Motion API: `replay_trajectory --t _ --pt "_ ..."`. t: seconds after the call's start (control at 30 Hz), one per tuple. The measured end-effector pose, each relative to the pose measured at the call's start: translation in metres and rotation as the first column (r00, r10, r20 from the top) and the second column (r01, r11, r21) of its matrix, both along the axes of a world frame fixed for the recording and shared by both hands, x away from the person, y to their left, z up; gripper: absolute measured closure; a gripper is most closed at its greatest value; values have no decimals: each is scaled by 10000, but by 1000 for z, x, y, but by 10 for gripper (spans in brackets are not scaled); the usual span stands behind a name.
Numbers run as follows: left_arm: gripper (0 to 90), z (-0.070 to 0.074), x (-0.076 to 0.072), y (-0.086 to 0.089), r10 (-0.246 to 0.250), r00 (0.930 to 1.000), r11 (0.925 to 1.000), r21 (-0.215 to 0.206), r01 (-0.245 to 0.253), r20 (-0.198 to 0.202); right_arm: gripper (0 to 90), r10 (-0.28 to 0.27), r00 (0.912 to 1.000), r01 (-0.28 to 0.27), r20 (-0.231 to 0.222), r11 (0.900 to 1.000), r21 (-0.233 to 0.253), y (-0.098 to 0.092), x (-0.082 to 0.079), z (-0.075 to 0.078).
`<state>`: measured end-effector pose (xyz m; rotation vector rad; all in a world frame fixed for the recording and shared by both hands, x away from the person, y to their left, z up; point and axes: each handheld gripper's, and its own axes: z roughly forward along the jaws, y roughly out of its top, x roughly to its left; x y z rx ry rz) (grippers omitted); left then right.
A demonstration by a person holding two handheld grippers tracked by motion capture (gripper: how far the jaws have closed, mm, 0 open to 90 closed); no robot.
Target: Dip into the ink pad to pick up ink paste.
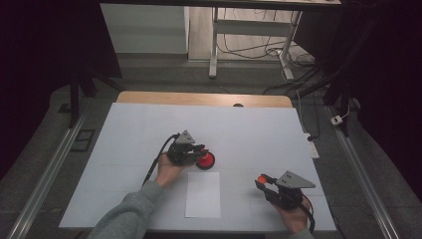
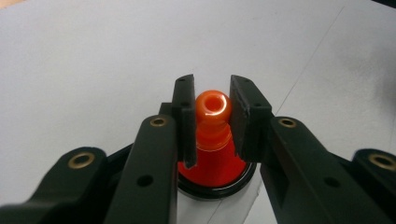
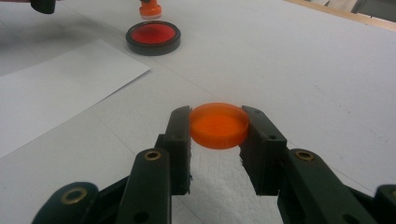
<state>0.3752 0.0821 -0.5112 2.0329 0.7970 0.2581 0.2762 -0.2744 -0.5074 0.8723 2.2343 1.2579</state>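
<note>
Orange stamp stands between the jaws of the left gripper, which are closed against its rounded knob; its lower end sits over a round black-rimmed ink pad with a red face. In the high view the left gripper and the pad lie near the middle of the white table, just beyond a white sheet of paper. The right gripper clamps a flat orange lid by its edges, held just above the table at the near right, well apart from the pad. No writing or labels can be read on any of these things.
</note>
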Motion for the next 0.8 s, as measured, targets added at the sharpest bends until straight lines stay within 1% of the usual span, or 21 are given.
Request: replay_trajectory --t 0.1,0.37,0.43,0.5,0.6,0.7,0.8 --pt "724 -2 1 -2 -21 10000 9999 104 21 -24 645 -29 10000 29 16 10000 46 -1 0 0" --pt "724 -4 0 -5 -24 10000 9996 298 22 93 645 -53 10000 53 28 10000 11 -1 0 0" --pt "725 -5 0 -5 -13 9999 9991 430 7 148 645 -57 10000 57 15 10000 -11 -1 0 0" --pt "725 -5 0 -6 -4 9999 9991 435 -2 155 645 -59 10000 59 18 10000 -14 -1 0 0" --pt "725 -6 0 -6 30 9996 9990 450 -43 287 645 -57 10000 57 30 10000 4 -1 0 0" --pt "724 -6 -1 -9 16 9991 9980 635 -43 429 645 -74 10000 74 33 10000 12 -1 0 0" --pt "724 -9 -1 -11 -65 9995 9971 762 42 307 645 -105 9999 105 39 9999 -43 -1 0 0"
